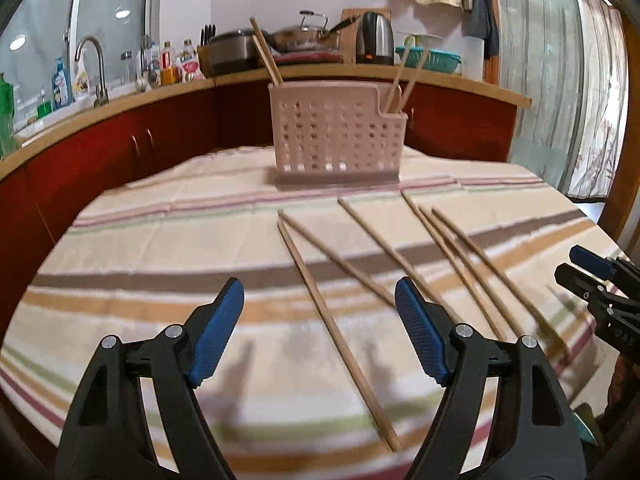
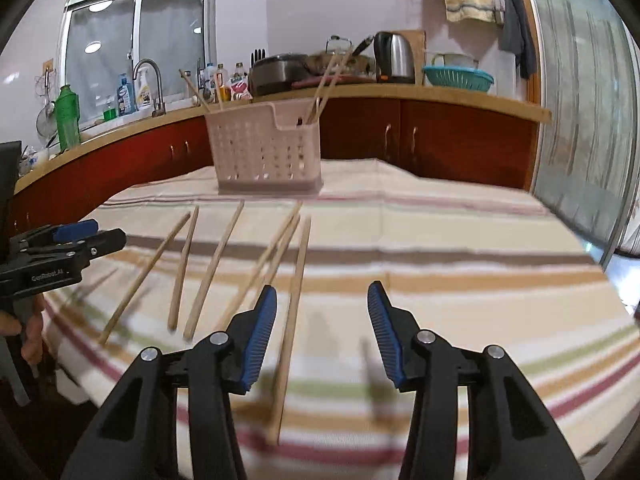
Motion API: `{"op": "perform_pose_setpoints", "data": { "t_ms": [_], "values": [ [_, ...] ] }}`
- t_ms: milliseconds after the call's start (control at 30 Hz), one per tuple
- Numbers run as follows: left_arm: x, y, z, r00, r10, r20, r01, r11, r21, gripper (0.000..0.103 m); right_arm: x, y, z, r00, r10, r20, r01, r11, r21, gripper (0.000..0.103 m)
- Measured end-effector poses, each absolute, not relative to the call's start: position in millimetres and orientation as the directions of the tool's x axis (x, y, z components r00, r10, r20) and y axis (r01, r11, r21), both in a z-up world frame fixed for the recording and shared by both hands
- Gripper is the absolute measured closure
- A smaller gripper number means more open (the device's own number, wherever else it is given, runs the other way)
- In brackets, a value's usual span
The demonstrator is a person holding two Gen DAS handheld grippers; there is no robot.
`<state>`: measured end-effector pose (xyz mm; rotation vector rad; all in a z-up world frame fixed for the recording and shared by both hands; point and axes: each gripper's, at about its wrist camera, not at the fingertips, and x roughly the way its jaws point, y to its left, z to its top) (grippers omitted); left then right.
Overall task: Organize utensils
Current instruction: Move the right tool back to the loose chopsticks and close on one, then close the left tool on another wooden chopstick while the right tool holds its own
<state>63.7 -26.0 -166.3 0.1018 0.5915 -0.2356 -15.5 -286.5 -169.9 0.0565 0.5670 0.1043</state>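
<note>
From the left wrist, the left gripper gapes empty over the striped tablecloth, a long pale wooden chopstick lying between its jaws; closing askew could roll it aside. From the right wrist, the right gripper is unclenched, holding nothing, one loose chopstick just inside its left pad; the pale perforated plastic holder stands well beyond, so a skewed grip might miss its slot.

A table under a striped cloth carries a pink basket near its far edge. Six loose chopsticks lie fanned on the cloth between basket and near edge.
</note>
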Motion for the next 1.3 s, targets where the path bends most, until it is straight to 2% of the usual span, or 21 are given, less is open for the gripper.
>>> {"op": "perform_pose_setpoints", "data": {
  "t_ms": [233,367,467,700,767,1033,1100,1133,1167,1233,1300],
  "values": [
    [50.1,-34.2,-183.5,0.776,-0.199,-0.599,0.271,0.962,0.032,0.027,-30.9,-275.4,-191.2,0.799,0.162,-0.58,-0.133,0.987,0.093,0.065],
    [51.1,-31.1,-196.8,0.747,-0.195,-0.635,0.264,0.964,0.014,0.029,-30.8,-274.7,-197.2,0.786,0.166,-0.596,-0.137,0.986,0.094,0.076],
    [54.5,-26.4,-206.4,0.733,-0.162,-0.661,0.245,0.969,0.035,0.035,-27.4,-279.6,-198.6,0.782,0.145,-0.607,-0.11,0.989,0.095,0.084],
    [66.2,5.1,-207.3,0.748,-0.074,-0.66,0.143,0.988,0.051,0.036,-20.5,-291.5,-198.6,0.783,0.109,-0.612,-0.058,0.993,0.103,0.085],
    [65.6,11.7,-206.9,0.742,-0.082,-0.665,0.14,0.99,0.035,0.042,-21.5,-287.8,-199.2,0.785,0.113,-0.609,-0.074,0.993,0.09,0.085],
    [49.6,14.7,-207.3,0.744,-0.122,-0.657,0.18,0.983,0.021,0.047,-30.8,-294.6,-202.3,0.795,0.15,-0.588,-0.098,0.988,0.12,0.085],
    [47.6,12.4,-207.6,0.748,-0.138,-0.649,0.194,0.981,0.016,0.056,-32.0,-294.2,-202.2,0.795,0.15,-0.587,-0.098,0.988,0.119,0.088],
    [46.1,10.5,-207.8,0.749,-0.148,-0.646,0.209,0.978,0.018,0.066,-32.3,-294.6,-202.3,0.794,0.157,-0.587,-0.102,0.987,0.126,0.091],
    [44.4,7.1,-207.8,0.749,-0.164,-0.642,0.234,0.972,0.024,0.071,-31.8,-294.4,-202.2,0.793,0.163,-0.587,-0.106,0.986,0.131,0.096],
    [42.7,1.2,-208.1,0.75,-0.179,-0.637,0.265,0.963,0.04,0.087,-31.6,-294.0,-201.8,0.791,0.164,-0.589,-0.109,0.986,0.129,0.096],
    [42.7,-1.7,-207.8,0.744,-0.2,-0.637,0.286,0.958,0.033,0.095,-31.9,-294.6,-200.9,0.791,0.163,-0.589,-0.105,0.986,0.132,0.096]
  ]
}}
